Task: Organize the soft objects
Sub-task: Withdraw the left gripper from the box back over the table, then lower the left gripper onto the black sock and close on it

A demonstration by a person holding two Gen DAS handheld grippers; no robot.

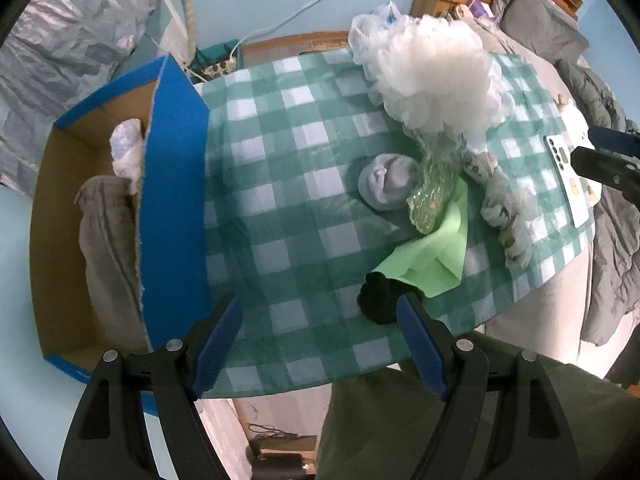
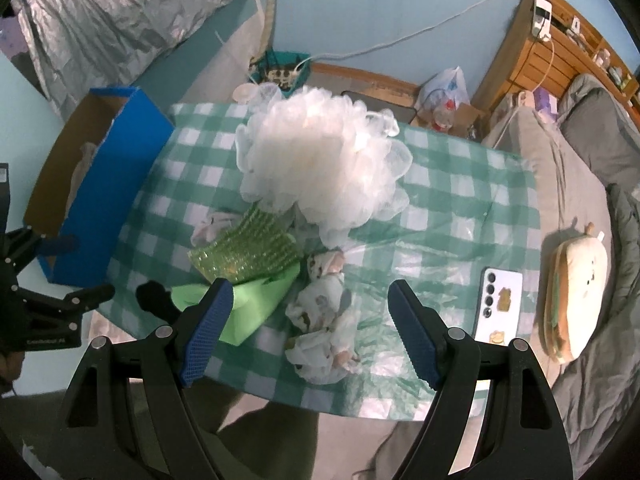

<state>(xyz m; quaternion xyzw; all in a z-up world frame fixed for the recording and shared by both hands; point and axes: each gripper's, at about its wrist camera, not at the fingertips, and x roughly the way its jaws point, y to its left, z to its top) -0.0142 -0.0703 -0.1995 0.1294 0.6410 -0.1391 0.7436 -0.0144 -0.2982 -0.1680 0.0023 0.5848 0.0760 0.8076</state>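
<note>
Hovering above the near edge of the checked tablecloth (image 1: 280, 184), the left gripper (image 1: 320, 344) has its blue-padded fingers (image 1: 218, 344) spread wide with nothing between them. The right gripper (image 2: 308, 332) hangs likewise over the cloth, fingers apart and empty. Just beyond the left gripper's right finger lies a black soft bundle (image 1: 378, 300), touching a folded light-green cloth (image 1: 432, 256). On that cloth rests a crinkled green sparkly mesh piece (image 1: 434, 188), and beside it a rolled grey sock (image 1: 384, 184). To the right stretches a crumpled white printed fabric (image 2: 320, 320), its pattern too small to make out. Further back sits a big white bath pouf (image 1: 436, 76), fluffy and translucent. A phone (image 2: 498, 304) lies face down near the right edge, with small stickers on its back that cannot be read. At the left, a blue cardboard box (image 1: 176, 200) holds a grey folded cloth (image 1: 106, 248) and a white crumpled piece (image 1: 128, 152). A sandwich-shaped plush (image 2: 576, 292) lies on the bed. The left gripper's body carries small white lettering, too blurred to read.
</note>
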